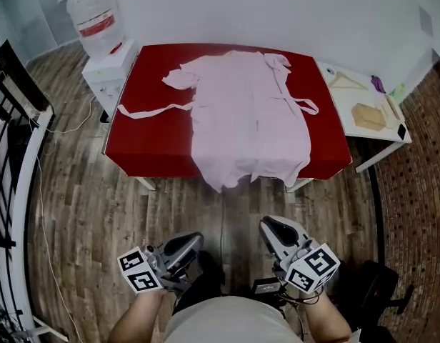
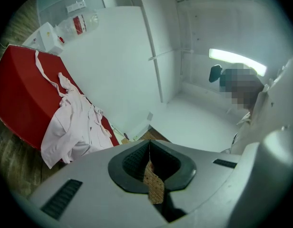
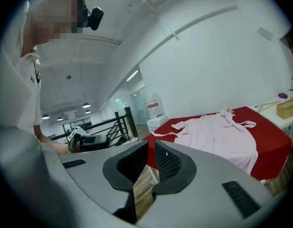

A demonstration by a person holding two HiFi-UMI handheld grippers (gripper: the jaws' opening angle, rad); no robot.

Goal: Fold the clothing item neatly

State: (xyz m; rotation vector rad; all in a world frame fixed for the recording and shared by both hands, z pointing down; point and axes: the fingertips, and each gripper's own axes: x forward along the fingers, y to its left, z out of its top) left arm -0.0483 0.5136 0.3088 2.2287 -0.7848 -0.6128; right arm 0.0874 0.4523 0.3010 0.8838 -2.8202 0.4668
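Fingers [image 3: 168, 163] closed on nothing, the left gripper [image 1: 190, 241] and right gripper [image 1: 271, 227] hang at the person's waist, well short of the red surface [image 1: 148, 145], where a pink robe [image 1: 245, 113] lies spread flat, apparently ready for folding, its hem overhanging the near edge.

The garment [image 1: 245, 120] is spread on the table [image 1: 148, 141], toward its right half, and its lower hem is hung over the near edge. A sash [image 1: 152, 110] is stretched from it toward the table's left edge. A water dispenser [image 1: 109, 66] is placed just beside the table's far left corner. A side table [image 1: 345, 102] is set against the right end, and a hanger [image 1: 346, 81] and a box [image 1: 368, 116] are laid on it. The left gripper [image 1: 195, 240] and right gripper [image 1: 270, 225] are held side by side before the table, well apart from it.
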